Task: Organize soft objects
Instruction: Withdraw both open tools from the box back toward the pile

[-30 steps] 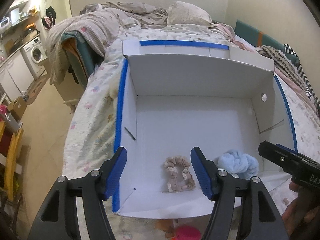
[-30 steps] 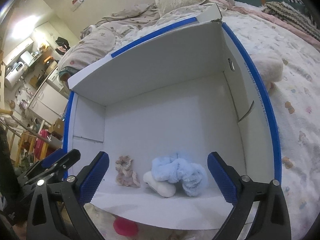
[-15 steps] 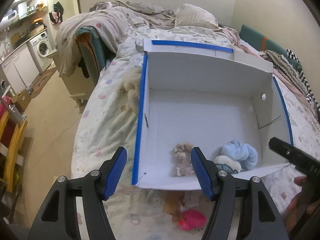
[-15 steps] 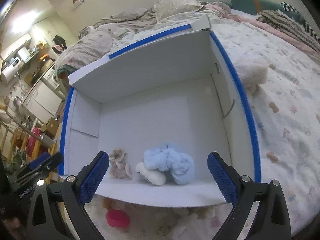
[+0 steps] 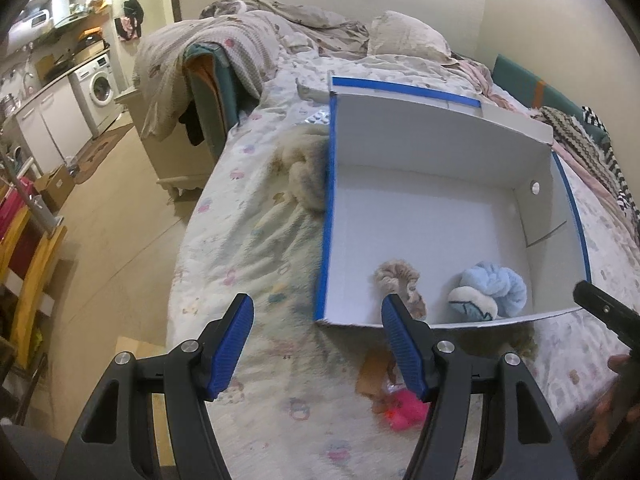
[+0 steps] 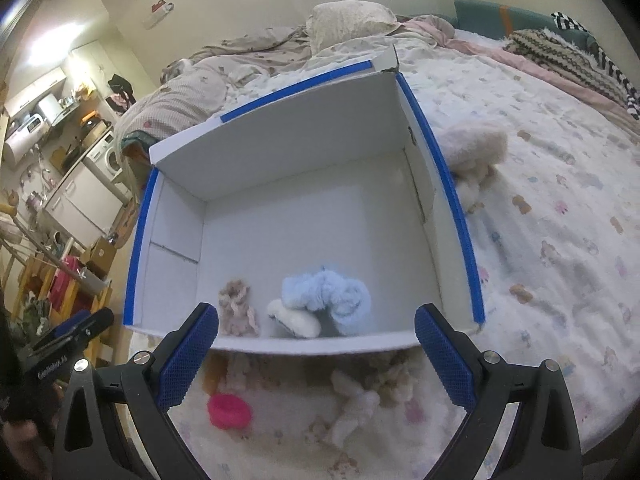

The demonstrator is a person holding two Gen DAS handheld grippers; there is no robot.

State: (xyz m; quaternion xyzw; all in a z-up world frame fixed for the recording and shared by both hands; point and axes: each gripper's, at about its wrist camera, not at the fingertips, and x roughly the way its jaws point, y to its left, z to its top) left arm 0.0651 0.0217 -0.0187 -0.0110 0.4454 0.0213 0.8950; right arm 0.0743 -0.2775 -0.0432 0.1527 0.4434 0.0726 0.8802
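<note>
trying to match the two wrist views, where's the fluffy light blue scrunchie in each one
Left wrist view: the fluffy light blue scrunchie lies low right, in the near right corner of the white cardboard box with blue taped edges.
Right wrist view: the scrunchie lies at lower centre, against the box's near wall.
Shared landmark: the beige frilly scrunchie, just to its left in both views.

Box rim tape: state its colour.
Blue tape along the white box rim, clearest in the right wrist view.

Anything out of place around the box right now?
Yes. A pink soft item and a white plush lie on the bed in front of the white box; cream plush leans against its right wall.
</note>
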